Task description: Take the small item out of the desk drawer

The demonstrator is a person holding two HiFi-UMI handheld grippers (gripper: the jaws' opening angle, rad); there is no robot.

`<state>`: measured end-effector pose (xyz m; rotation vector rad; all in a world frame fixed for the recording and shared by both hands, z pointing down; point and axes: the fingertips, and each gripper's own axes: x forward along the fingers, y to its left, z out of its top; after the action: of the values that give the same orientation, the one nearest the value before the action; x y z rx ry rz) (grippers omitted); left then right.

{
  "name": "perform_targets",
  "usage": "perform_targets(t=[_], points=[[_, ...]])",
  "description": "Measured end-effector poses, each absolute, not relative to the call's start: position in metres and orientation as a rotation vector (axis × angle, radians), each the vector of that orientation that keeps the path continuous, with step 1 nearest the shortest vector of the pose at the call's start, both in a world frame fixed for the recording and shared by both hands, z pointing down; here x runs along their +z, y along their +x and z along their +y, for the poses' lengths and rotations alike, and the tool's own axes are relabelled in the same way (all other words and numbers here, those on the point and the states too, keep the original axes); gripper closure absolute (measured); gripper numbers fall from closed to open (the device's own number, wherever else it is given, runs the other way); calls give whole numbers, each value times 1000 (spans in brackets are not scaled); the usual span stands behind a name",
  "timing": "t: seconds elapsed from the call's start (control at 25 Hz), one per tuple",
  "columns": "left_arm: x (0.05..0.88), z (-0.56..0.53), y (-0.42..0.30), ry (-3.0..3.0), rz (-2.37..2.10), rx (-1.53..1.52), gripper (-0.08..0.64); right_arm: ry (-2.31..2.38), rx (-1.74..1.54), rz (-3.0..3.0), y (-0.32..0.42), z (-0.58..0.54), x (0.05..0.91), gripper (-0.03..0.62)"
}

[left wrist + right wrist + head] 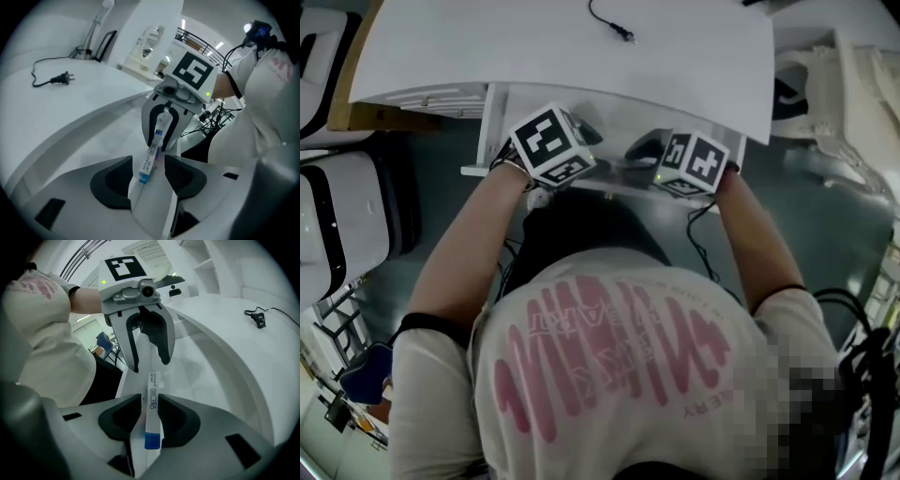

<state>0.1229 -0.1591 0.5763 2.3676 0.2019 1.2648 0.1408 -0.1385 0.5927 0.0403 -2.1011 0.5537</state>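
The small item is a narrow white box [152, 411] with a blue end. My right gripper [150, 420] is shut on it, both pads pressing its sides. The box's far end reaches between the wide-apart jaws of my left gripper [148, 362], which faces the right one. In the left gripper view the box [150, 161] lies loosely between the open left gripper's [150, 174] pads, and the right gripper [161, 133] holds its other end. In the head view both grippers, left [596, 148] and right [639, 150], meet over the open white drawer [487, 171] under the desk top [534, 47].
A black power plug and cable [614, 23] lie on the desk top, also seen as the plug [52, 80]. A white and black chair [337, 216] stands at the left. Cables [862, 347] hang at the right. My body is close behind the drawer.
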Motion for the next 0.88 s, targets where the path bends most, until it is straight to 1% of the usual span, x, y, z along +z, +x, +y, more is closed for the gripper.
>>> perform_targets(t=[0.16,0.44,0.52,0.56,0.6,0.76,0.88], points=[[600,-150,127,2286,358,1406,333,52,562,-2125,140,-142,592,466],[619,-143,138,2214,429,1459,336,59,551,-2146,143,-145,594,462],[622,-142,140,2217,434,1467,364,62,557,-2153,143,-146,593,462],[623,-143,140,2221,427,1465,402,64,564,-2156,143,-145,593,462],[624,-144,139,2222,419,1458,411,67,570,-2161,142,-145,592,460],[622,-145,139,2224,411,1430,413,94,594,-2180,143,-146,591,459],[616,-145,141,2236,392,1393,428,135,607,-2195,147,-148,586,448]])
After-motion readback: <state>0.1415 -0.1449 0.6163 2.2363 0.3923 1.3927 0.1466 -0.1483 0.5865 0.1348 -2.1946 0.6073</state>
